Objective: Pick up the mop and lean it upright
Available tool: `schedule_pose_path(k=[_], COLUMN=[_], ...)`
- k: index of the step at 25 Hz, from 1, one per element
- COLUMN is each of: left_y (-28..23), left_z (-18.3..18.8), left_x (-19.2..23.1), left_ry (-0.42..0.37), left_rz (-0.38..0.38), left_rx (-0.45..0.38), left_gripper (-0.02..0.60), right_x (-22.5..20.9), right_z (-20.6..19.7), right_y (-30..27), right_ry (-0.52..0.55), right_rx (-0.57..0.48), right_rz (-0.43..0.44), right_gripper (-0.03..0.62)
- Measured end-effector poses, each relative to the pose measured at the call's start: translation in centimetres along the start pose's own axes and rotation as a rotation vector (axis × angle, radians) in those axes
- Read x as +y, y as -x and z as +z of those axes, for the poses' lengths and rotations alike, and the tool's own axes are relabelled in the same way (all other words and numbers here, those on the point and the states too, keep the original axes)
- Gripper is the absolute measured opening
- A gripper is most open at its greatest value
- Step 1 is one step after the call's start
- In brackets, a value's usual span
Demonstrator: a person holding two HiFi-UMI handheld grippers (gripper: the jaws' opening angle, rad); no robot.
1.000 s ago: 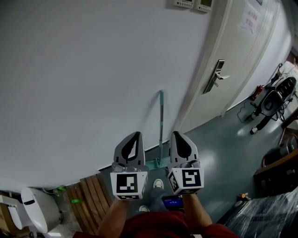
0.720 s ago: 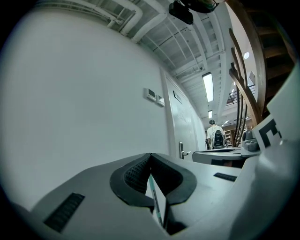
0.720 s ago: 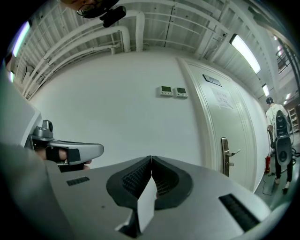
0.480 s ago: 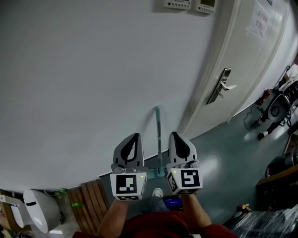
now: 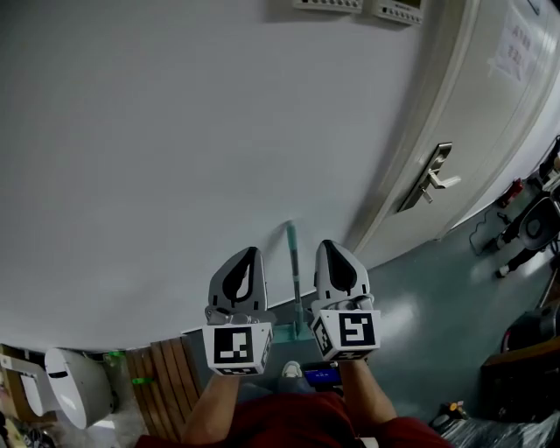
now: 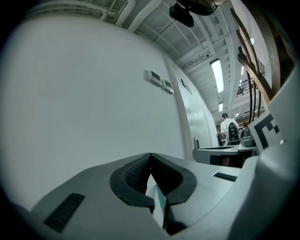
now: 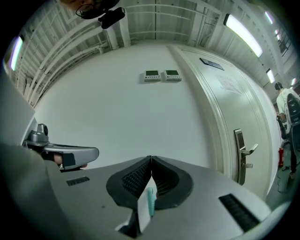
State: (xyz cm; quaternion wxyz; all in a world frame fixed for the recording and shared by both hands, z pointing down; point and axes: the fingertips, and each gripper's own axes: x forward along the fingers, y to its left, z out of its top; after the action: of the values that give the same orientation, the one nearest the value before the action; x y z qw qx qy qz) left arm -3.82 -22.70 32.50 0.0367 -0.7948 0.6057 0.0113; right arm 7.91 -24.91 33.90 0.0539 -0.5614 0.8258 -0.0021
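Observation:
The mop [image 5: 294, 271] stands upright against the white wall, its thin teal handle rising between my two grippers in the head view. My left gripper [image 5: 246, 255] is shut and holds nothing, just left of the handle. On the handle's right, my right gripper [image 5: 336, 248] is also shut and holds nothing. Both point level at the wall, side by side. In the left gripper view the teal handle [image 6: 161, 202] shows through the gap below the closed tips. The right gripper view shows the handle [image 7: 150, 201] the same way. The mop head is mostly hidden behind the grippers.
A white door with a metal lever handle [image 5: 429, 179] stands right of the mop. Wooden slats [image 5: 166, 367] and a white appliance [image 5: 74, 389] sit low at the left. Two wall control panels [image 5: 367, 7] hang high up. A person [image 6: 229, 131] stands far off by the door.
Both grippers stay shut and side by side. In the head view the mop handle's top has dropped lower and the door handle has slid right and down as the person moved.

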Motion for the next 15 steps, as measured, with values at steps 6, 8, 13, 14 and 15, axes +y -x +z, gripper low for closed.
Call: schedule_pose_path(k=[6, 8, 13, 14, 15], left_y=[-1.8, -2.1, -2.1, -2.0, -2.0], left_z=[-0.5, -0.7, -0.5, -0.6, -0.6], left_x=[1.3, 1.6, 2.4, 2.5, 2.5], left_ry=[-0.003, -0.001, 0.016, 0.019, 0.020], left_rz=[-0.007, -0.021, -0.040, -0.041, -0.045], left_rx=[0.001, 0.002, -0.019, -0.018, -0.018], left_gripper=[0.014, 0.014, 0.014, 0.014, 0.015], right_x=[0.3, 0.3, 1.2, 1.3, 1.3], right_z=[-0.5, -0.7, -1.1, -1.1, -1.2], right_y=[-1.9, -2.3, -2.5, -2.5, -2.6], right_ry=[0.016, 0.016, 0.023, 0.023, 0.023], right_rx=[0.013, 0.014, 0.019, 0.020, 0.022], right_rz=[-0.004, -0.016, -0.034, -0.038, -0.041], right_gripper=[0.017, 0.017, 0.017, 0.017, 0.017])
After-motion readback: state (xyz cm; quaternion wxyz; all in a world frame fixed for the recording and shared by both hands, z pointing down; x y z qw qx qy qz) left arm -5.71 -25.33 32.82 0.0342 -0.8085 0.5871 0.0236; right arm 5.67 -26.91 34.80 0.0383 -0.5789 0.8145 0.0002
